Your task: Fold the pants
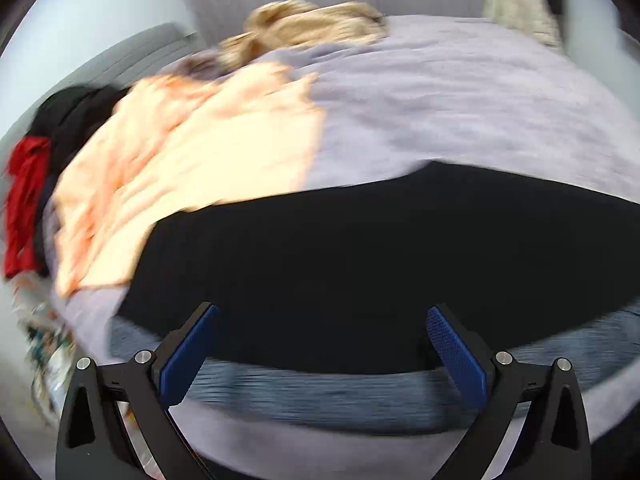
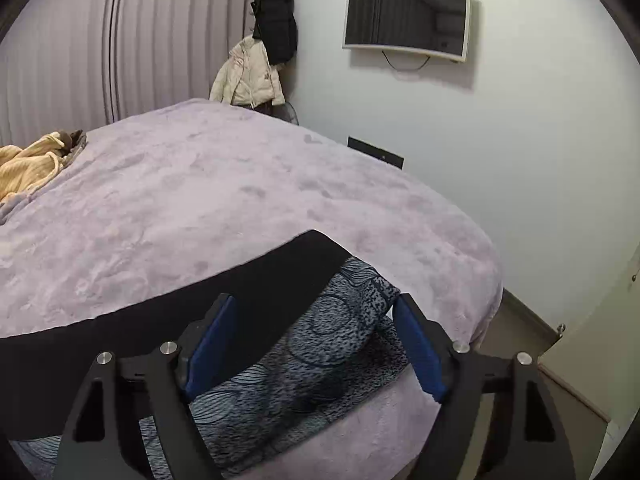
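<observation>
Black pants (image 1: 360, 264) lie flat across the near part of a lilac bed cover (image 1: 460, 100), partly over a blue-grey patterned cloth (image 1: 328, 396). My left gripper (image 1: 322, 316) is open and empty, hovering just above the pants' near edge; this view is motion-blurred. In the right wrist view the pants (image 2: 256, 280) run as a black band to a corner at the right, over the patterned cloth (image 2: 320, 364). My right gripper (image 2: 316, 304) is open and empty above that end, with the cloth between its fingers.
A peach garment (image 1: 192, 160) lies left of the pants, with red (image 1: 28, 200) and black clothes beyond it. A tan garment (image 2: 28, 164) lies at the far left. Bed edge (image 2: 486, 300), floor, wall, TV (image 2: 406, 16) and hanging jackets (image 2: 256, 76) are to the right.
</observation>
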Available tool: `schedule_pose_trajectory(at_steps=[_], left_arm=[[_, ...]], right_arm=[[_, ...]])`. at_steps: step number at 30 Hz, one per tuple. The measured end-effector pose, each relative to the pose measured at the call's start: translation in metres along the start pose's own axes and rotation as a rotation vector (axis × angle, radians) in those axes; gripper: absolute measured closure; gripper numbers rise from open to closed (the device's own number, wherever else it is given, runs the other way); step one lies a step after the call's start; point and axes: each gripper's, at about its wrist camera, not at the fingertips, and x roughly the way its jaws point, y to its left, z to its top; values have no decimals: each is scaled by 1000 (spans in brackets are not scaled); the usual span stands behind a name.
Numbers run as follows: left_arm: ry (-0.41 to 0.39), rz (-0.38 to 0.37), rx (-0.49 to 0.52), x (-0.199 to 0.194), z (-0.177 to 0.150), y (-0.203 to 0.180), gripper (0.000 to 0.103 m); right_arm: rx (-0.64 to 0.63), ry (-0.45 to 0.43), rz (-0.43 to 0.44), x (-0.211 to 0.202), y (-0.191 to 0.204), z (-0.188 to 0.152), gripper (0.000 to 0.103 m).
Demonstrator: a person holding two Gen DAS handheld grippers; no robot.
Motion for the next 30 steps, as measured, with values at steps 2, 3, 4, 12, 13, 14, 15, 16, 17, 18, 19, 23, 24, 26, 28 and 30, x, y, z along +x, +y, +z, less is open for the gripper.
schedule_pose_trajectory(at_steps=[2,3,4,12,13,14,15,16,17,18,19,23,24,26,28,30], left_arm=[[-32,-80,88,-8,0,-40,0],[-37,-105,141,-8,-2,-60,0],[-25,-109,192,-4,-6,-75,0],[120,-135,60,13,-25,-29,0],[121,-116,45,12,-29,-21,0],[116,-88,34,9,-31,-14,0],[105,-63,19,5,-31,-8,0],[92,-55,0,2,-29,-5,0],[75,-59,-21,-1,-27,-2,0],[60,-71,-34,-2,-24,-2,0],[58,-73,-32,0,-22,-3,0],[127,-6,-48,23,-26,12,0],[132,-9,-84,25,-26,23,0],[142,-5,-141,24,-31,46,0],[148,20,-166,22,-41,66,0],[165,88,-179,23,-51,84,0]], right_arm=[[-37,-31,-23,-9,9,1,20],[-47,-38,-33,-11,9,2,20],[-45,-45,-45,-12,6,3,20],[-217,-121,97,-45,39,5,20],[-233,-100,166,-47,52,0,20],[-250,-74,237,-48,66,-6,20],[-275,-43,315,-51,83,-14,20],[-313,-13,401,-56,104,-25,20],[-348,7,464,-60,120,-35,20],[-407,32,539,-66,141,-49,20],[-456,47,576,-70,155,-58,20],[-646,105,579,-65,186,-93,20],[-659,97,545,-60,178,-97,18],[-628,101,500,-49,157,-94,13],[-563,138,439,-30,126,-84,4],[-522,166,391,-16,106,-72,1]])
